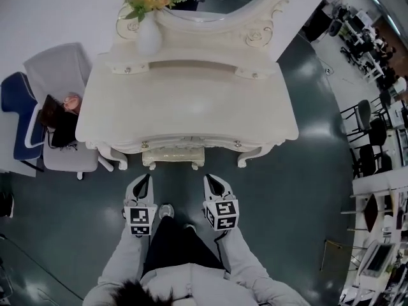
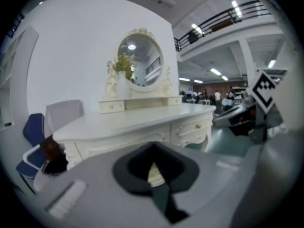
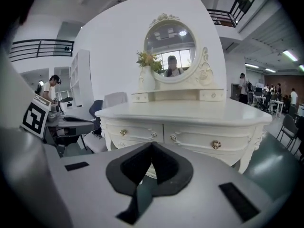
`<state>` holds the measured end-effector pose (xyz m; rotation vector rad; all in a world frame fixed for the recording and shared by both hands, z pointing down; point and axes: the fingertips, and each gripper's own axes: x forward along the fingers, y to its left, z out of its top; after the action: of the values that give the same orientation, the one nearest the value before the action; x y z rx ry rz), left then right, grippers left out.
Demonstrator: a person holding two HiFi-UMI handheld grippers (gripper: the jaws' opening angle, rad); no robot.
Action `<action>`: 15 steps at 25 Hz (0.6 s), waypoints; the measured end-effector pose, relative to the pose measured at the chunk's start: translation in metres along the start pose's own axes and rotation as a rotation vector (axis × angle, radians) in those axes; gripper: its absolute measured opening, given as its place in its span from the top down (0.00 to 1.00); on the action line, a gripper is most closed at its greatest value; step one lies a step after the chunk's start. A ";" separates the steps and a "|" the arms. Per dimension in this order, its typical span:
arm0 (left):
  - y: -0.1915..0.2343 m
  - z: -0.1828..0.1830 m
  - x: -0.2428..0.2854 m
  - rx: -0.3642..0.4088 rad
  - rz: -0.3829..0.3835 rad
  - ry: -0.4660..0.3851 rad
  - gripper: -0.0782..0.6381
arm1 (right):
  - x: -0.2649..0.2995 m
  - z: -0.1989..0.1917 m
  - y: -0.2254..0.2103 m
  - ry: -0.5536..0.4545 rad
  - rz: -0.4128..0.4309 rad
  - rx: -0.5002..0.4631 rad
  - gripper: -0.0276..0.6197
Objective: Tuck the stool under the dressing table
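Note:
The cream dressing table (image 1: 191, 101) stands in front of me with its round mirror (image 1: 220, 5) at the back. The stool (image 1: 173, 156) sits beneath the table, and only its carved front edge shows between the table legs. My left gripper (image 1: 144, 180) and right gripper (image 1: 211, 180) hover side by side just in front of the stool, both shut with nothing in them and apart from it. In the left gripper view the jaws (image 2: 153, 145) meet before the table front (image 2: 142, 132). In the right gripper view the jaws (image 3: 152, 144) point at the drawers (image 3: 190, 139).
A white vase of flowers (image 1: 148, 34) stands on the table's back left corner. A grey office chair (image 1: 60, 75) with a dark bag (image 1: 57, 116) and a blue chair (image 1: 16, 113) stand to the left. Black chairs and desks (image 1: 373, 139) line the right side. Dark floor (image 1: 293, 190) surrounds me.

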<state>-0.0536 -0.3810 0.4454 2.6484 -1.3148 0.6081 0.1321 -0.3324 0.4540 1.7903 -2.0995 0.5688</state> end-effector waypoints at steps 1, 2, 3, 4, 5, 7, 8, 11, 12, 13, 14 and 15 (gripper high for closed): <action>0.001 0.007 -0.005 -0.002 0.006 -0.007 0.88 | -0.007 0.007 0.000 -0.008 -0.001 -0.003 0.95; 0.004 0.015 -0.010 -0.008 0.013 -0.016 0.88 | -0.013 0.014 0.001 -0.019 -0.003 -0.005 0.95; 0.006 0.022 -0.016 -0.017 0.021 -0.026 0.88 | -0.020 0.022 0.001 -0.031 -0.003 -0.005 0.95; 0.008 0.029 -0.023 -0.025 0.029 -0.035 0.88 | -0.028 0.029 0.003 -0.041 -0.003 -0.005 0.95; 0.008 0.036 -0.031 -0.029 0.035 -0.041 0.88 | -0.037 0.034 0.006 -0.050 -0.001 -0.006 0.95; 0.005 0.046 -0.047 -0.027 0.037 -0.048 0.88 | -0.054 0.043 0.011 -0.063 0.005 -0.013 0.95; 0.003 0.050 -0.053 -0.022 0.036 -0.054 0.88 | -0.061 0.047 0.013 -0.070 0.008 -0.018 0.95; -0.001 0.063 -0.066 -0.018 0.038 -0.075 0.88 | -0.078 0.062 0.017 -0.100 0.017 -0.038 0.95; -0.001 0.068 -0.070 -0.023 0.041 -0.082 0.88 | -0.083 0.067 0.018 -0.112 0.018 -0.045 0.95; -0.001 0.074 -0.074 -0.031 0.046 -0.090 0.88 | -0.088 0.073 0.020 -0.124 0.018 -0.052 0.95; -0.001 0.079 -0.078 -0.041 0.052 -0.099 0.88 | -0.093 0.079 0.021 -0.137 0.018 -0.059 0.95; -0.002 0.086 -0.082 -0.050 0.057 -0.110 0.88 | -0.098 0.085 0.022 -0.151 0.018 -0.064 0.95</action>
<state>-0.0711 -0.3436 0.3342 2.6465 -1.4192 0.4366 0.1268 -0.2869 0.3306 1.8323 -2.2072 0.3775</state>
